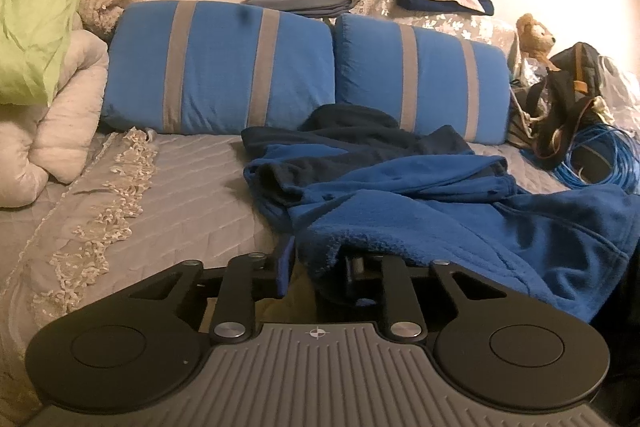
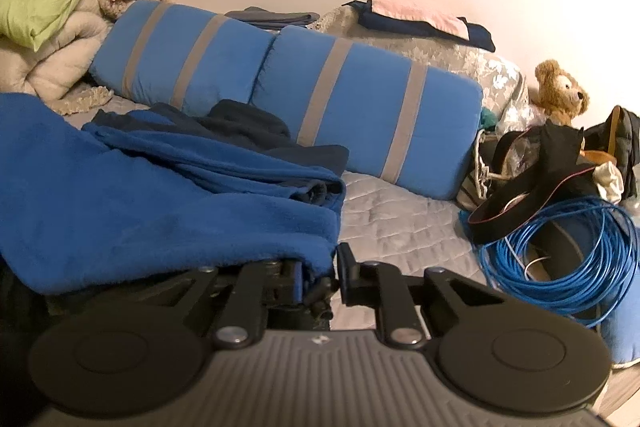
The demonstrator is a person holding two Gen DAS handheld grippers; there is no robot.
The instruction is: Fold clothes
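A blue fleece garment (image 1: pixel 460 211) was seen lying crumpled on a grey quilted bed (image 1: pixel 192 187), in front of two blue striped pillows (image 1: pixel 224 67). Its near edge was pinched at one corner by the left claw (image 1: pixel 316 267) and at the other corner by the right claw (image 2: pixel 320 275), both pressed nearly together on the fabric. No fold was yet made; the garment was judged to be gripped only, with spreading and folding still left. Folded items (image 2: pixel 420 19) were visible behind the pillows

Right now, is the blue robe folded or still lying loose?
Loose, not folded. The robe lies crumpled in uneven bunches on the bed, with no neat edges; both grippers pinch its near hem.
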